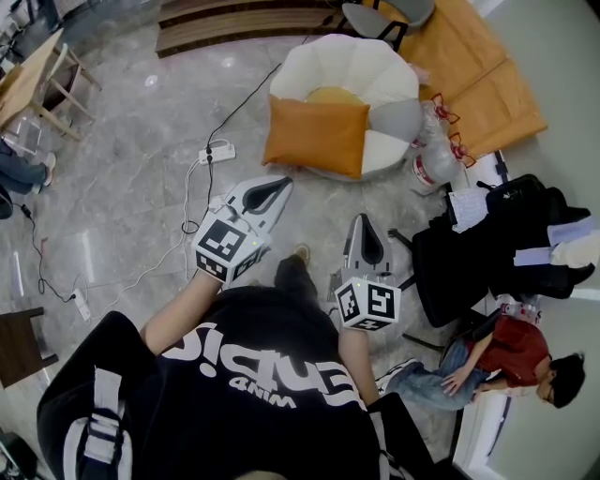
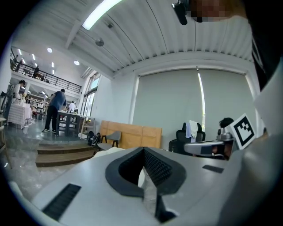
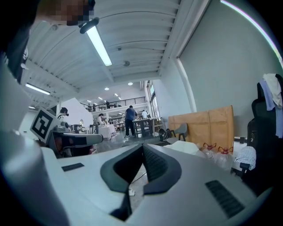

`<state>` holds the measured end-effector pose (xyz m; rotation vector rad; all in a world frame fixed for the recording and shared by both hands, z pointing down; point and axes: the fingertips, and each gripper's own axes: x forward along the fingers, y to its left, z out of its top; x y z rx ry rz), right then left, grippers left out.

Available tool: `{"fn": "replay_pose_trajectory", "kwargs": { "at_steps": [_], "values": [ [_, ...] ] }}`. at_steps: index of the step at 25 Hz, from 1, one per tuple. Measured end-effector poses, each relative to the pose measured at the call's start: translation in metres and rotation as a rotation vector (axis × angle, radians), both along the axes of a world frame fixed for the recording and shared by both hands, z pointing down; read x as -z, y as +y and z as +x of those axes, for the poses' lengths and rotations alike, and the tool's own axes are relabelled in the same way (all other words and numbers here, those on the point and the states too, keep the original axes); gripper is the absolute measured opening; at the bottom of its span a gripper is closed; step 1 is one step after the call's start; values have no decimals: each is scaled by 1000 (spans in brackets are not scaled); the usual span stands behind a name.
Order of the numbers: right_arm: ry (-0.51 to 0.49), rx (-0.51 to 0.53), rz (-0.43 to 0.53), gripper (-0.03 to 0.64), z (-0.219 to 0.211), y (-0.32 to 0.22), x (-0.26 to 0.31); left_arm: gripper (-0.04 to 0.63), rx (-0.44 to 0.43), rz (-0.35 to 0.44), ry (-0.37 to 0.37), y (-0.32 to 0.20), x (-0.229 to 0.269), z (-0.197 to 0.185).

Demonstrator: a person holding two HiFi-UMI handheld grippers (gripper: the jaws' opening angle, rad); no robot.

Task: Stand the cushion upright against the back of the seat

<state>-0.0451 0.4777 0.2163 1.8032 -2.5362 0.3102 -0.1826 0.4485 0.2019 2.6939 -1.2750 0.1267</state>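
An orange cushion (image 1: 316, 136) lies tilted over the front edge of a round white seat (image 1: 349, 70) with petal-like back sections, in the head view. My left gripper (image 1: 281, 184) is shut and empty, its tips a short way in front of the cushion's lower left corner. To the right and nearer to me, my right gripper (image 1: 364, 222) is shut with nothing held. The left gripper view shows its closed jaws (image 2: 142, 151) with the pale seat (image 2: 110, 151) just beyond. In the right gripper view its own jaws (image 3: 142, 147) meet above the floor, and the seat (image 3: 188, 147) shows past them.
A white power strip (image 1: 216, 152) and cables lie on the marble floor left of the seat. Clear plastic bags (image 1: 433, 155) stand at the seat's right. A black office chair (image 1: 497, 248) with clothes and a seated person (image 1: 487, 361) are at the right. Wooden steps (image 1: 244, 23) lie beyond.
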Motion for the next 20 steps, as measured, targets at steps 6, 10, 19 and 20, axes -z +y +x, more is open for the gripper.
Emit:
{"fn": "replay_pose_trajectory", "kwargs": {
  "at_steps": [6,10,19,20],
  "values": [
    [-9,-5,-7,21,10,-37,-1,6,-2,-26,-13,-37,-1,10],
    [-17,-5,-8,21,21,-64,0,6,-8,-14,-11,-66,3,24],
    [-28,-7,-7,21,65,-118,0,6,-21,0,-19,-120,2,68],
    [-28,-5,-7,21,69,-123,0,6,-21,3,-19,-125,2,73]
  ]
}}
